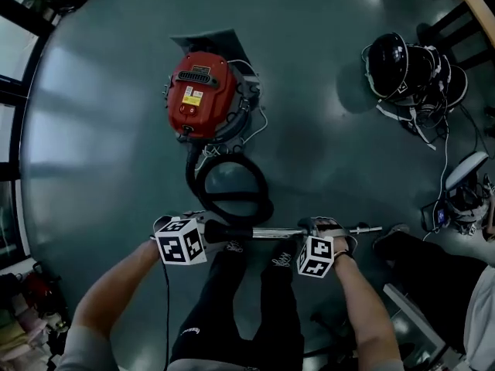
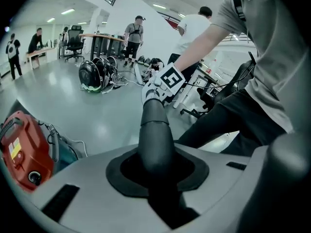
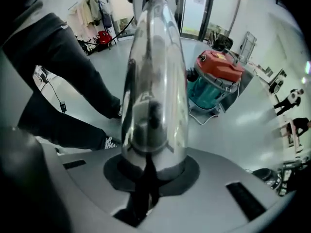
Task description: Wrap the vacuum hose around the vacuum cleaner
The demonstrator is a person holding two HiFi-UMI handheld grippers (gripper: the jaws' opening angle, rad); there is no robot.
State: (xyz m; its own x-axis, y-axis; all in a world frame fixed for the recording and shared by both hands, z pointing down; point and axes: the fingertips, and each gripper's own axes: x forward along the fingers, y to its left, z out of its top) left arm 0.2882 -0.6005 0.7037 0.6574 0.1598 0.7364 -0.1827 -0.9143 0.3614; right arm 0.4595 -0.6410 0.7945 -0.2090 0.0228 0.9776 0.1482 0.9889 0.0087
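The red vacuum cleaner (image 1: 203, 95) stands on the floor ahead of me, with its black hose (image 1: 230, 184) lying in a loop between it and my feet. The hose ends in a black handle piece (image 2: 154, 135) joined to a chrome tube (image 3: 155, 81), held level across my front. My left gripper (image 1: 203, 234) is shut on the black handle piece, and my right gripper (image 1: 329, 234) is shut on the chrome tube (image 1: 282, 233). The left gripper view shows the vacuum cleaner (image 2: 22, 149) at its lower left. In the right gripper view the vacuum cleaner (image 3: 218, 76) shows beyond the tube.
A heap of black helmets and cables (image 1: 402, 68) lies on the floor at the right. My own legs (image 1: 247, 308) are under the tube, and another person's leg and shoe (image 1: 421, 261) are close on the right. Desks, chairs and several people stand further off (image 2: 133, 33).
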